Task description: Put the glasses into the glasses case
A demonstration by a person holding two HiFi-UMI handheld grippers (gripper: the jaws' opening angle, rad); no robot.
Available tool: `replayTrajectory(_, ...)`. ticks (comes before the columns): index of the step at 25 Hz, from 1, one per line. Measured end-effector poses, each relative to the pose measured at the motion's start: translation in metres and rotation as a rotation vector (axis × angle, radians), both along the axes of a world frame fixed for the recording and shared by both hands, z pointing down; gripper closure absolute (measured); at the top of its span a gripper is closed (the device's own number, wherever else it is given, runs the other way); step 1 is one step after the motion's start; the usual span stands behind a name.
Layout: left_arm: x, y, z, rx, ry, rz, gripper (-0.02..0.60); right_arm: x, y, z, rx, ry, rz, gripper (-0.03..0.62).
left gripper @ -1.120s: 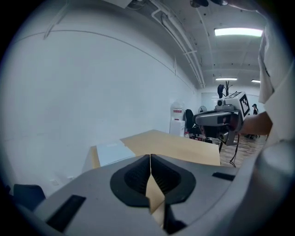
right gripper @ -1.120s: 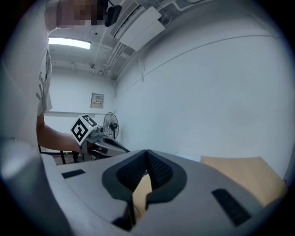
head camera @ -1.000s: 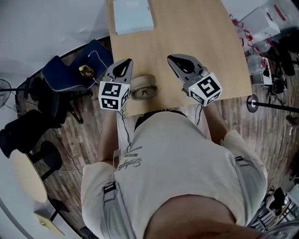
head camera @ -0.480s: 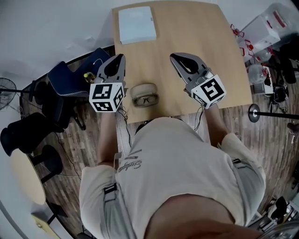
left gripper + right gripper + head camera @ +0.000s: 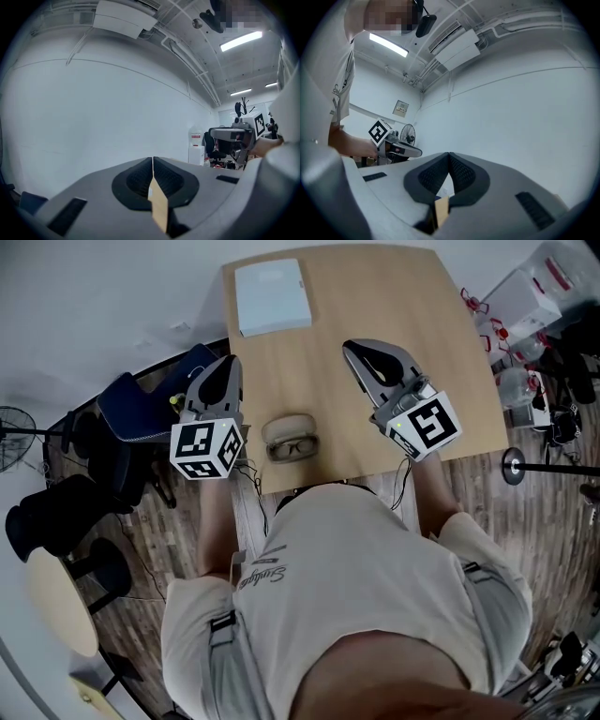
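Two hand-held grippers, both closed on nothing, above a pale wooden table [image 5: 375, 296].
Left gripper [image 5: 229, 364]: jaws pressed together, nothing between them, held at the table's left edge. Right gripper [image 5: 353, 347]: jaws likewise together and empty, over the table's right part. Between the two, by the table's near edge: pale oval glasses case [image 5: 288, 426], lying open, with dark-framed glasses [image 5: 292, 447] in its near half. White flat rectangular box [image 5: 272, 296] at the far left corner.

The hands behind the left gripper [image 5: 228, 362] and right gripper [image 5: 350, 346] are hidden under their marker cubes, and the table [image 5: 328, 306] edge between them is hidden by the person's torso.
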State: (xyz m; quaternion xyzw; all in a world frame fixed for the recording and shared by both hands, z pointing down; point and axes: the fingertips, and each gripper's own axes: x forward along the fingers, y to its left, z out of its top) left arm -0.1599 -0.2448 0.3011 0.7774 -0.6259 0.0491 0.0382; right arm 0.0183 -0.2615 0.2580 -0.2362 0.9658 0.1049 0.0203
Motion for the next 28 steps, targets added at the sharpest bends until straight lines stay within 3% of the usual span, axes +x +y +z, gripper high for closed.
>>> replayTrajectory(10, 0.009, 0.007, 0.004, -0.004, 0.013, -0.021, 0.565, 0.019, -0.008, 0.018, -0.13, -0.079, 0.051, 0.599)
replayTrajectory(28, 0.004, 0.019, 0.006, 0.006, 0.021, -0.031, 0.565, 0.011, -0.003, 0.022, -0.109, -0.037, 0.049, 0.599)
